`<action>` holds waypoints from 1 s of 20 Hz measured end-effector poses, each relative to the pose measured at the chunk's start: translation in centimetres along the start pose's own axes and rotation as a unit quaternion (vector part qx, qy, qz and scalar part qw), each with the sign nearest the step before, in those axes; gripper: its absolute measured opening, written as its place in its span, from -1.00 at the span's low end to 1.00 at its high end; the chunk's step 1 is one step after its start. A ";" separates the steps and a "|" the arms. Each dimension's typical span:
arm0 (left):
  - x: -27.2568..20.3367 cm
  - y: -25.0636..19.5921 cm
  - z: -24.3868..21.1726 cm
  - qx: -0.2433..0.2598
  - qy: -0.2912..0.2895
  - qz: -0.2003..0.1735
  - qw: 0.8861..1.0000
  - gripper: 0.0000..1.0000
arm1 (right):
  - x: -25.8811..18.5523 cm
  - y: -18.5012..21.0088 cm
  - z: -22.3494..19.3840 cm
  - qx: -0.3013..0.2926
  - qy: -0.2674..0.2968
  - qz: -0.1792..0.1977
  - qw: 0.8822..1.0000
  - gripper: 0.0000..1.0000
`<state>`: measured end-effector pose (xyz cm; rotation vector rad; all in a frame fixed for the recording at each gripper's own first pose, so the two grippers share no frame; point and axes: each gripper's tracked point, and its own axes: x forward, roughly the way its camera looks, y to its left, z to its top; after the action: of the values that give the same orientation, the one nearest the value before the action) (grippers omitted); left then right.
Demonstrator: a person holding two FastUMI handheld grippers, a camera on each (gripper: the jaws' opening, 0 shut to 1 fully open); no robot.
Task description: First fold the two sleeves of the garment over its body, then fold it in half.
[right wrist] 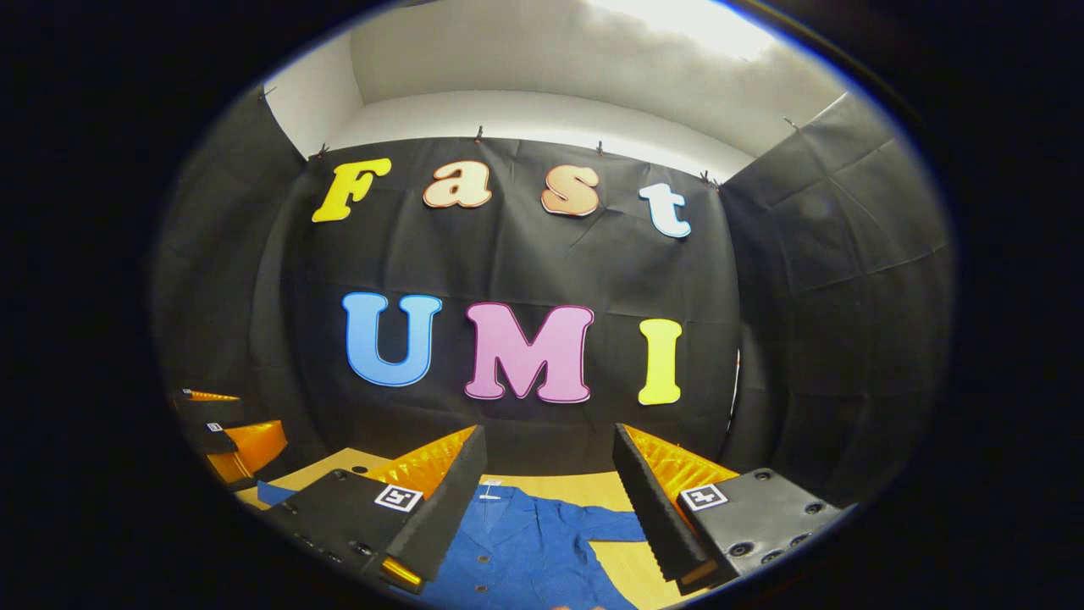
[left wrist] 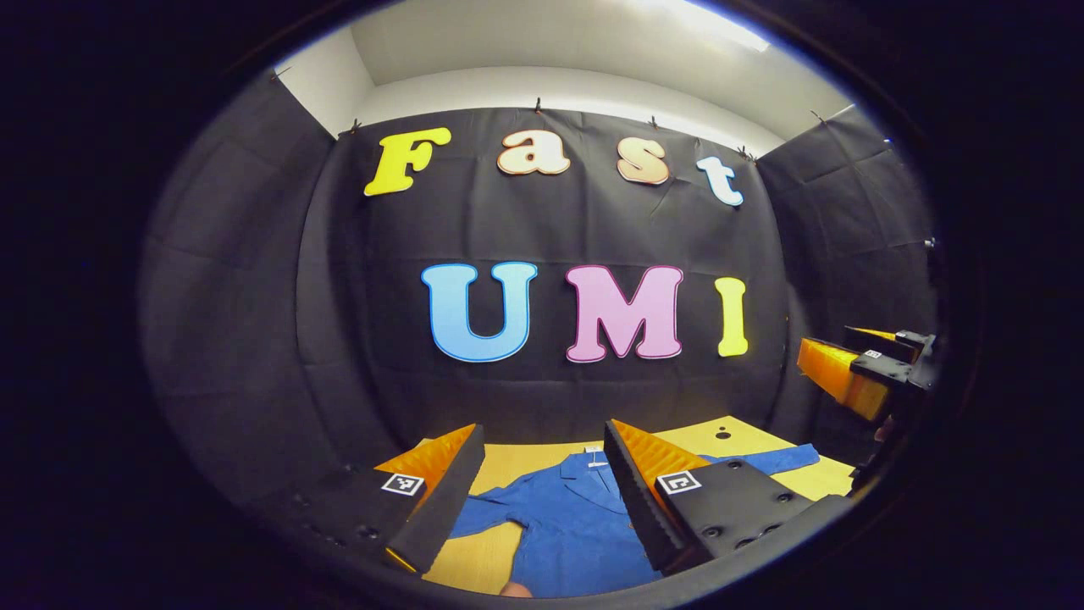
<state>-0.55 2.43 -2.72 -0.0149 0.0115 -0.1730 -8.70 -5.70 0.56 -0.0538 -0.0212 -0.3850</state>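
Two grippers, one garment, one table.

Item 1, table (left wrist: 508,462): pale wood top, set against the booth's black cloth wall; a small dark hole shows in it near the far edge.

Item 2, garment (left wrist: 576,525): blue buttoned shirt or jacket with a collar, lying face up and spread flat on the table, collar toward the wall. In the left gripper view one sleeve (left wrist: 487,512) runs out to one side and the other sleeve (left wrist: 766,460) to the opposite side; neither is folded over the body yet. Judged light, soft and limp: it should drape and slide easily on the wood, and a single-layer pinch should carry it. Best holds are likely each sleeve at or near the cuff, then the hem corners or shoulders for the half fold. The buttons (right wrist: 483,558) are the only stiff spots.

Item 3, left gripper (left wrist: 542,483): held above the garment, jaws released and wide apart, grasping nothing.

Item 4, right gripper (right wrist: 550,487): likewise above the garment near the collar, jaws parted, nothing between them. It also appears at the edge of the left gripper view.
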 end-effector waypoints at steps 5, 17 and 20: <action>1.7 0.2 -1.2 -0.008 0.021 0.017 1.000 0.65 | 2.4 0.2 -2.1 0.004 0.019 0.015 1.000 0.76; 7.4 -2.4 -0.9 -0.005 0.032 0.000 0.999 0.64 | 8.1 -2.8 -6.0 0.006 0.046 -0.002 0.999 0.89; 8.4 -2.8 -1.3 -0.010 0.043 -0.001 0.999 0.63 | 10.2 -3.8 -7.6 0.011 0.063 -0.006 0.998 0.89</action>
<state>7.25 -1.78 -4.04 -0.0282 0.0981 -0.1753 -0.57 -13.52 -6.54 -0.0073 0.0985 -0.4001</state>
